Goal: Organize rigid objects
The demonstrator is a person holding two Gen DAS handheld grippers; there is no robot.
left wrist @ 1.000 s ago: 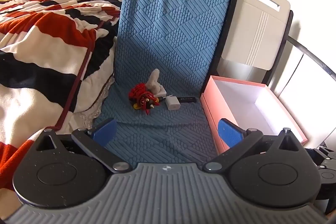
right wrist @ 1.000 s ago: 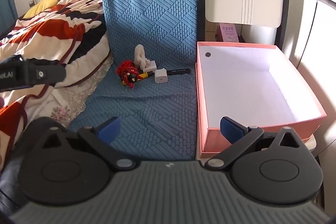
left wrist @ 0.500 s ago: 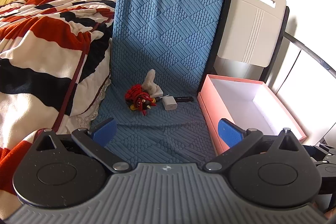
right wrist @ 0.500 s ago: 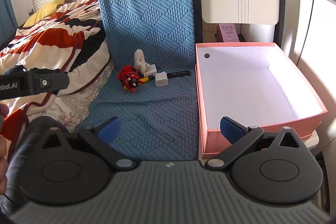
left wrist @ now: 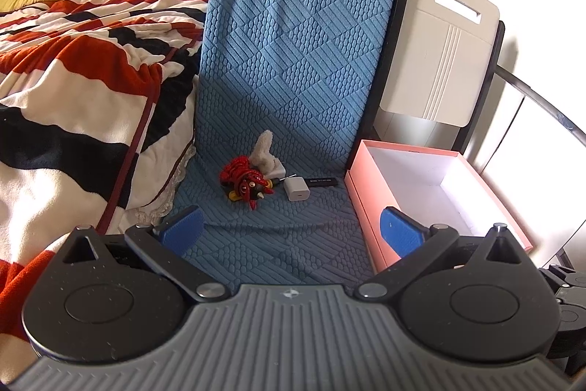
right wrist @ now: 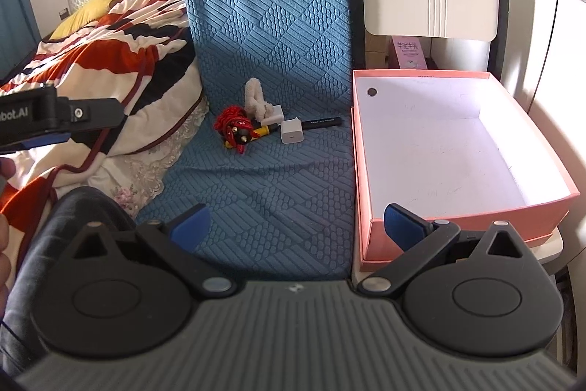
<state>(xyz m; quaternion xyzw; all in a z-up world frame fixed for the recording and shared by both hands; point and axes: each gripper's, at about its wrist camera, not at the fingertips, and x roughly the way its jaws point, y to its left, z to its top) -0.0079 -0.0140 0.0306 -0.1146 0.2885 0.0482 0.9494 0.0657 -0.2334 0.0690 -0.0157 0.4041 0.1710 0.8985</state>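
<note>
White plastic charger cube (right wrist: pixel 291 131) is seen on blue quilted cover (right wrist: pixel 271 24), beside empty pink cardboard box (right wrist: pixel 472 224); left gripper (left wrist: pixel 291 226) and right gripper (right wrist: pixel 296 222) are held spread apart, nothing between their fingers.

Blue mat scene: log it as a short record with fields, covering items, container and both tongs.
surface: blue mat, draped over a seat
items: white charger, black pen, red toy, pale fuzzy piece, bunched together on the mat
container: pink box, right of the mat, open, nothing inside
left tongs: open, holding nothing
right tongs: open, holding nothing
progress: no item in the box yet
</note>
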